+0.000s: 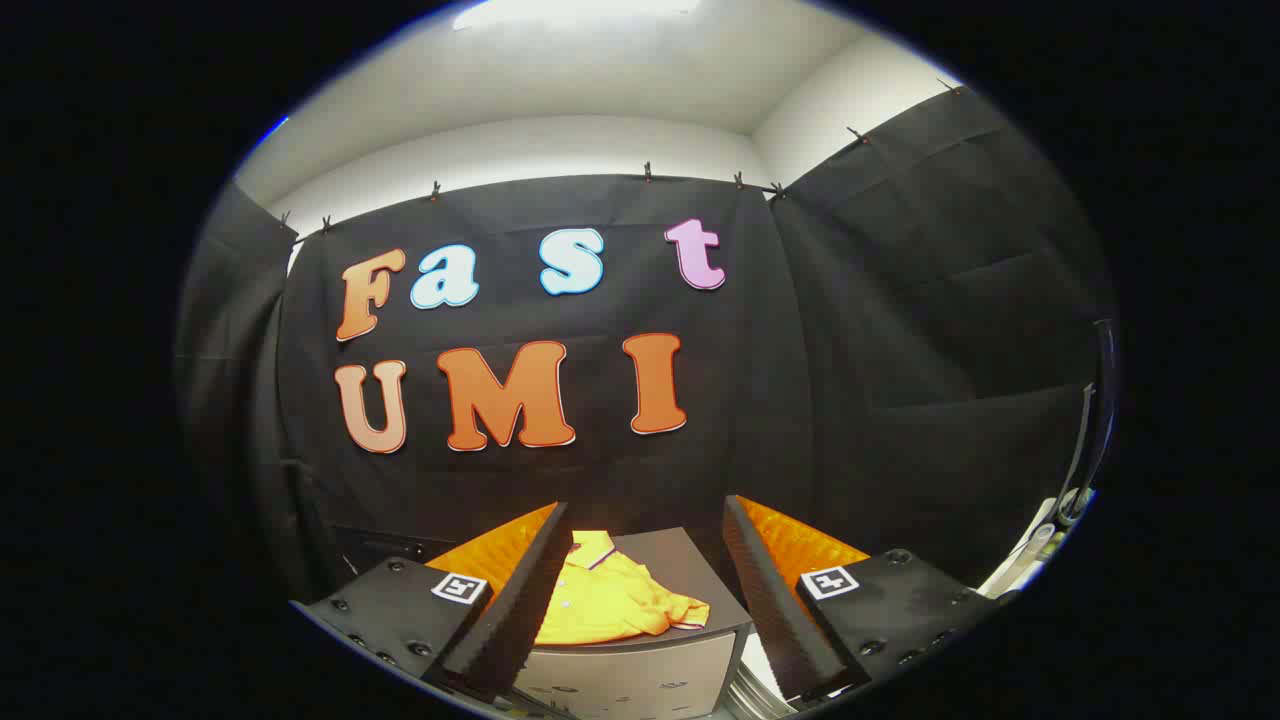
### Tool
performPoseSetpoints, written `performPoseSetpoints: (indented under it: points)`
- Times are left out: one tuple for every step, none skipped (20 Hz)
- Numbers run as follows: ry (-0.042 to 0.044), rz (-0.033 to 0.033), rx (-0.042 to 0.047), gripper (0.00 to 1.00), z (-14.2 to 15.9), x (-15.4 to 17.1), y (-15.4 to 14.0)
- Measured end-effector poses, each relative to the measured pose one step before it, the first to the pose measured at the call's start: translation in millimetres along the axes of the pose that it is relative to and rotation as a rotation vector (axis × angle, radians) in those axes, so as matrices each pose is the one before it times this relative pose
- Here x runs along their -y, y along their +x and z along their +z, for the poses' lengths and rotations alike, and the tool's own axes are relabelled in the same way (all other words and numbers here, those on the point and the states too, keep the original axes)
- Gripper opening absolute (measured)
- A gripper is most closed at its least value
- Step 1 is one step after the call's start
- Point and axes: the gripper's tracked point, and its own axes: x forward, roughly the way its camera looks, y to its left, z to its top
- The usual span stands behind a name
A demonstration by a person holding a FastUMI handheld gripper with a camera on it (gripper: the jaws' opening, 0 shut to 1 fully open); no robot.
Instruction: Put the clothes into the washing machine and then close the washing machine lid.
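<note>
The claw point(645, 520) was held wide open with nothing gripped. A yellow shirt point(610, 600) was seen crumpled on a grey box point(660, 655), between and just beyond the fingers.

The tool point(645, 560) is held with its fingers point(520, 600) spread wide apart, gripping nothing. Between and just ahead of them a crumpled yellow shirt point(610, 600) is seen lying on the flat grey top of a cabinet point(670, 560). Black cloth is hung behind it.
</note>
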Motion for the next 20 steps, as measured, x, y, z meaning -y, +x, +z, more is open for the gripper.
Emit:
performPoseSetpoints:
  points:
    - [-0.00377,-0.00322,-0.00268,0.98,-0.30,2.23,1.27]
    - [-0.00557,-0.00258,0.00171,0.98,2.58,0.77,-0.64]
    - [-0.00714,-0.00151,0.00509,0.98,3.34,-0.54,-1.17]
    - [-0.00785,-0.00327,0.00723,0.98,4.71,1.52,-1.04]
    - [-0.00716,-0.00384,0.00527,0.98,2.99,1.59,-0.63]
    - [-0.00301,-0.00213,0.00294,0.98,2.42,-0.61,-0.16]
    - [0.00180,0.00179,0.00531,0.98,0.76,-2.67,-1.35]
    - [0.00556,0.00394,0.00710,0.98,1.73,-2.44,-1.08]
    - [0.00608,0.00683,0.00718,0.98,1.66,-3.53,0.34]
    - [0.00162,0.00793,0.00573,0.98,0.61,-3.72,-1.29]
    - [-0.00673,0.00374,-0.00009,0.98,-0.51,-2.54,0.34]
    - [-0.01123,-0.00176,-0.00336,0.98,-0.59,-0.81,0.81]
    - [-0.00944,-0.00376,0.00192,0.98,0.95,2.01,0.54]
    - [-0.00649,-0.00136,0.00363,0.98,2.62,-0.64,-0.45]
    - [-0.00257,-0.00132,0.00413,0.98,1.56,-2.65,0.69]
    - [0.00168,0.00058,0.00306,0.98,1.41,-1.48,1.33]
    - [0.00408,0.00317,0.00070,0.98,-0.09,-1.49,-0.46]
    - [0.00403,0.00409,-0.00068,0.98,-1.25,-2.58,0.81]
    - [0.00142,0.00129,-0.00047,0.98,-1.16,-1.53,1.03]
    - [-0.00108,-0.00304,-0.00434,0.98,-0.78,0.47,3.66]
